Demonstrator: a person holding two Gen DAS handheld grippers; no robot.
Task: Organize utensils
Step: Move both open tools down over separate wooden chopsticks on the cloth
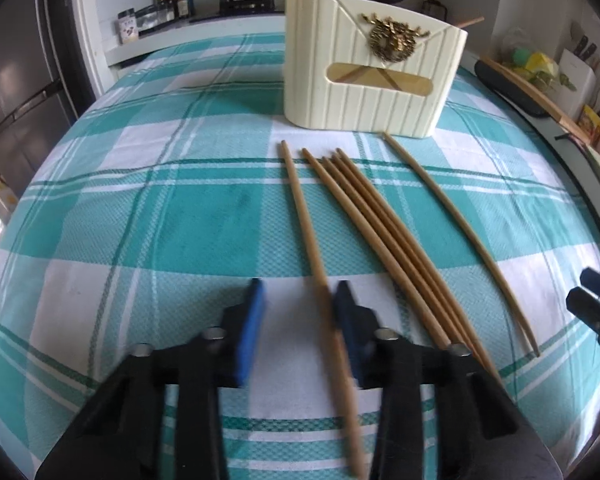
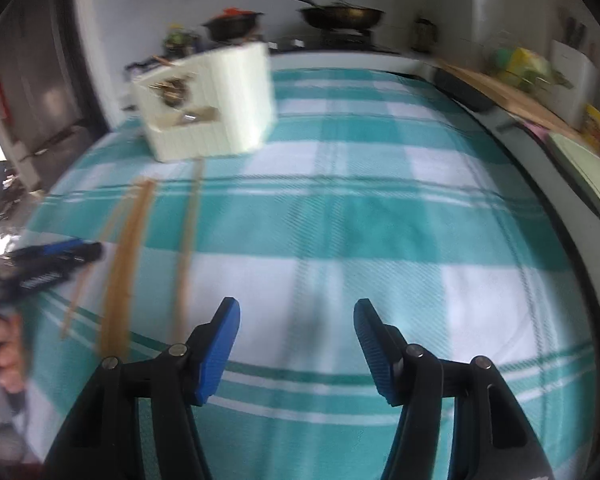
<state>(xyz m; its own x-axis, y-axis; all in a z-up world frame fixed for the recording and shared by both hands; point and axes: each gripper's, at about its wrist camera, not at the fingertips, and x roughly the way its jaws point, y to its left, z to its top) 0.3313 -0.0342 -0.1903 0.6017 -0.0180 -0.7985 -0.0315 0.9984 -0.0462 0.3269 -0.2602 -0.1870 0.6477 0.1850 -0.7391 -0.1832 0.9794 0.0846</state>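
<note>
A teal-checked tablecloth (image 1: 140, 208) covered the table. The left gripper (image 1: 300, 312) stood partly open, one chopstick (image 1: 304, 216) lying between its pads against the right one. The right gripper (image 2: 296, 332) hung open over bare cloth.

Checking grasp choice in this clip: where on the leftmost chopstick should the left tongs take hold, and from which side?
Grip the leftmost chopstick on its thicker near end, coming down from above with the left tongs straddling it. It lies flat on the tablecloth, apart from the bundle, so there is room on both sides.

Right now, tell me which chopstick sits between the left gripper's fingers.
The leftmost chopstick, lying apart from the bunch of four; it alone runs between the left gripper fingers.
</note>
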